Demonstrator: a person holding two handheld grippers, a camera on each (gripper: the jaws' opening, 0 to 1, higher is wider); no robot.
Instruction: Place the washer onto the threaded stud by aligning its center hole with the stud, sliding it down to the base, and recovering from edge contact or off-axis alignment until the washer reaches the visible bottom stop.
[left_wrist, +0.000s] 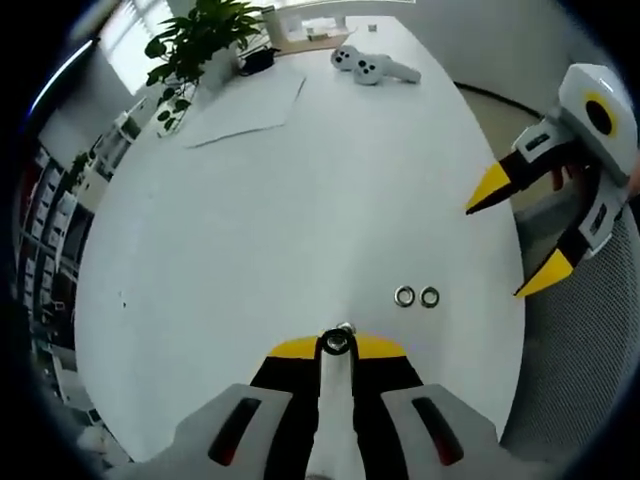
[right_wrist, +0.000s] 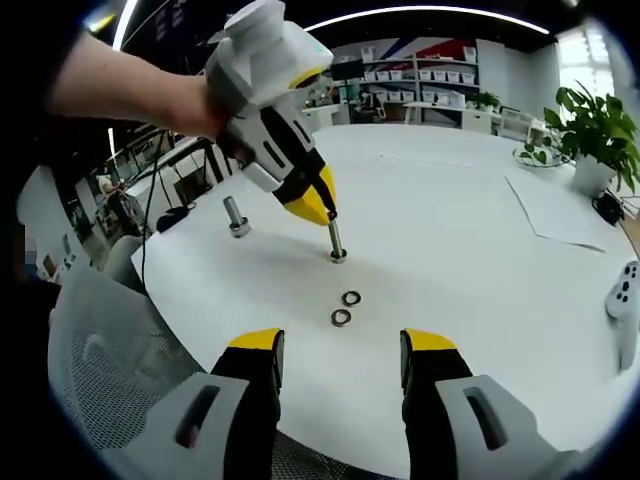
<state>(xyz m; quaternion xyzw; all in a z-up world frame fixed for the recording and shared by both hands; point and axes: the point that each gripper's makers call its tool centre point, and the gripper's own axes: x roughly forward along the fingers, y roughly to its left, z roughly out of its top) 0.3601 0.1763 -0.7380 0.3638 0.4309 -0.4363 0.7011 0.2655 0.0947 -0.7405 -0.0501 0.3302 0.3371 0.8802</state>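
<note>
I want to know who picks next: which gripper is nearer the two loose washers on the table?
Right. The right gripper hangs open just short of the two washers, which lie ahead of its jaws. The left gripper is farther back, shut on the upright stud beyond them.

Washers: two (right_wrist: 351, 298) (right_wrist: 341, 317), lying side by side on the table; they also show in the left gripper view (left_wrist: 404, 296) (left_wrist: 430, 297).
Studs: two, one upright under the left gripper (right_wrist: 336, 241) and one standing apart near the table edge (right_wrist: 236, 217).
Grippers: two, the left gripper (right_wrist: 322, 212) and the right gripper (right_wrist: 341, 345).
Tables: one, white (right_wrist: 470, 230).
Potted plants: one on the table (right_wrist: 592, 130).
Game controllers: two, together (left_wrist: 344, 58) (left_wrist: 371, 68).
Sheets of paper: one large (left_wrist: 245, 105).
Mesh chairs: one (right_wrist: 115, 350).
</note>
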